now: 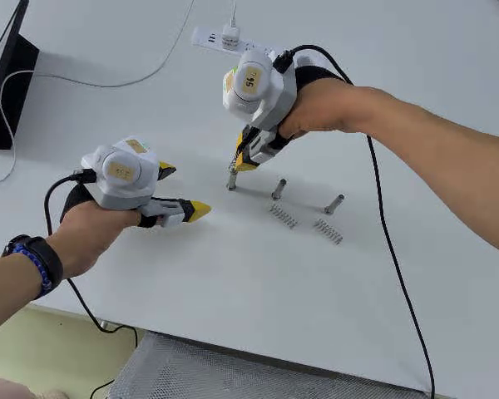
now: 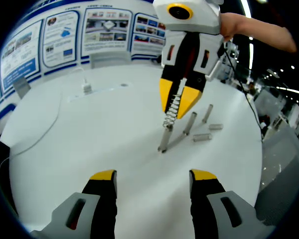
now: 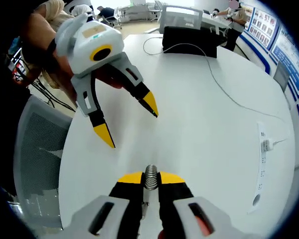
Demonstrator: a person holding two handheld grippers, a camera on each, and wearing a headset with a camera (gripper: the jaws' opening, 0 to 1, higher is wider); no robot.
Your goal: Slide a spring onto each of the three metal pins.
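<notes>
While the right gripper [image 1: 239, 163] hangs over the leftmost pin [image 1: 231, 179] at the middle of the white worktop [image 1: 233, 307], the head view has two loose springs [image 1: 284, 216] beside the other pins [image 1: 279, 189]. Left gripper view: the left gripper [image 2: 153, 175] is spread, the right one pinches a spring [image 2: 172, 110], and posters [image 2: 70, 32] line the wall. Right gripper view: a power strip [image 3: 264, 149] lies near the worktop's edge.

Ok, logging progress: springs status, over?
Right gripper shut on coiled steel spring, at tip of leftmost grey metal pin. Left gripper open, apart. Two springs lie loose beside two bare pins.
</notes>
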